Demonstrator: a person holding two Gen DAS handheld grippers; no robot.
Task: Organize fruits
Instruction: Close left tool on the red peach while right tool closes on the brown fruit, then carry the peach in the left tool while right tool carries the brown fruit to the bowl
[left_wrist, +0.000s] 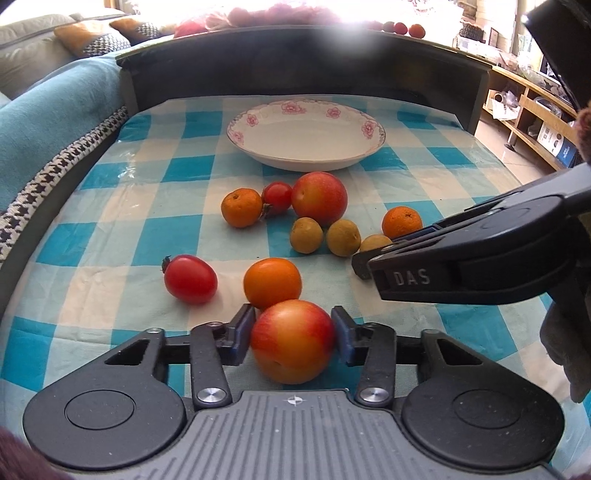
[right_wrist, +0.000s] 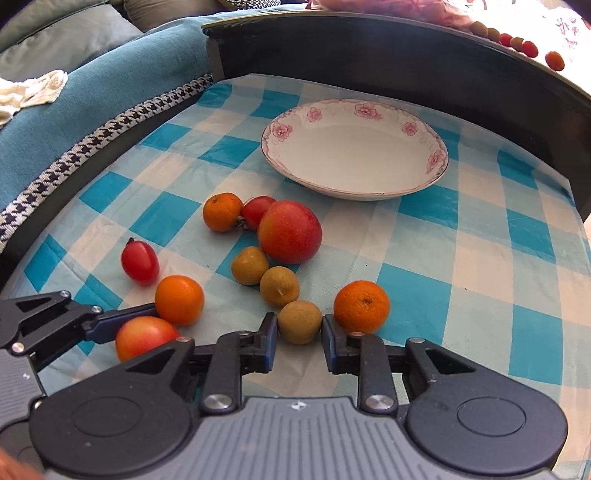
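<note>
Left tongs clamp the near red-yellow round apple, bottom centre; right tongs pinch a small tan-green round fruit. Both still rest on the checked counter, ready for the empty floral plate, top centre.

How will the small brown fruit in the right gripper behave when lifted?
The brown fruit looks round and small, so it may roll if released. The right gripper pinches it only at the fingertips, so it might slip. Its skin looks matte, probably grippy.
</note>
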